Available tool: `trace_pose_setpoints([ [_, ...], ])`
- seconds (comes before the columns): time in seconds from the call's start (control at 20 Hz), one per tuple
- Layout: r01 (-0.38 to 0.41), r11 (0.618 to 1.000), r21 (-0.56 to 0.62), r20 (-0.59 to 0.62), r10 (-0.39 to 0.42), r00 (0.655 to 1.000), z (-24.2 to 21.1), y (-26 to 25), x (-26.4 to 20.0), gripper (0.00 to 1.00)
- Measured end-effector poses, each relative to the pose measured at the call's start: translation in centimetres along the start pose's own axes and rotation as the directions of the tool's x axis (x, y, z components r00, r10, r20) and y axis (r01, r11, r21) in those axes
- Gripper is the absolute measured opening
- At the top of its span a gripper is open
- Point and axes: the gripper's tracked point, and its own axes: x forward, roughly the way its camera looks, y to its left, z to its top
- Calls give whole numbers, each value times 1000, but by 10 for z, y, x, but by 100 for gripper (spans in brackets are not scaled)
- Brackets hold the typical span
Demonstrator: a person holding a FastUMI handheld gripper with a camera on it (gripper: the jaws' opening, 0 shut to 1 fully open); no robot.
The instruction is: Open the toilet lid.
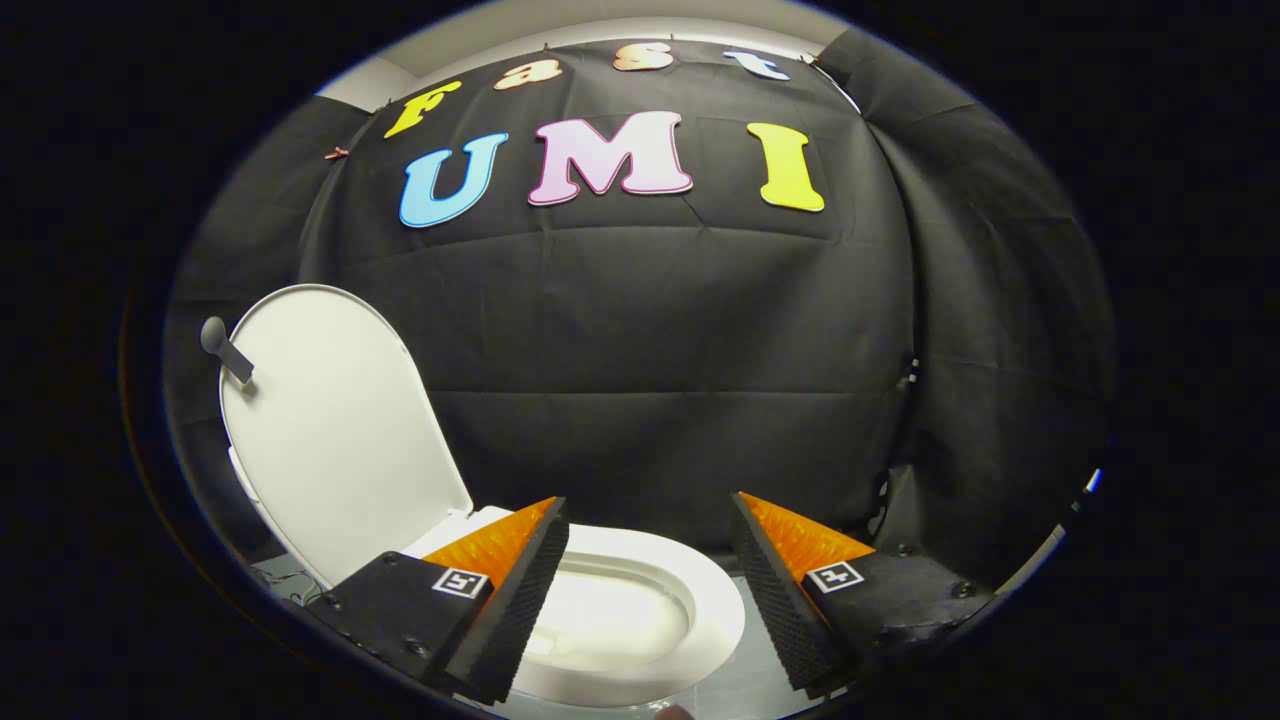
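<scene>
Toilet lid (340, 430) is standing upright, off to the left beyond the fingers. Gripper (650, 520) hovers level above the seat (720, 610), its 2 fingers spread wide apart, gripping nothing.

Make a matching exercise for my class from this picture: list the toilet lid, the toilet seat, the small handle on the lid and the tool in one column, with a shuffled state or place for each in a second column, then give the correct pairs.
Column one:
1. toilet lid
2. toilet seat
3. handle
4. tool

Column two:
A. fingers apart, gripping nothing
B. lying flat around the bowl, below the fingers
C. raised upright, beyond the left finger
D. sticking out from the lid's upper edge

Pairs: 1-C, 2-B, 3-D, 4-A
</scene>
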Motion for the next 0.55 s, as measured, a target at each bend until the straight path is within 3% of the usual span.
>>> trace_pose_setpoints([
  [0.55,29,998,47,-27,-28,999,-5,-16,6,99],
])
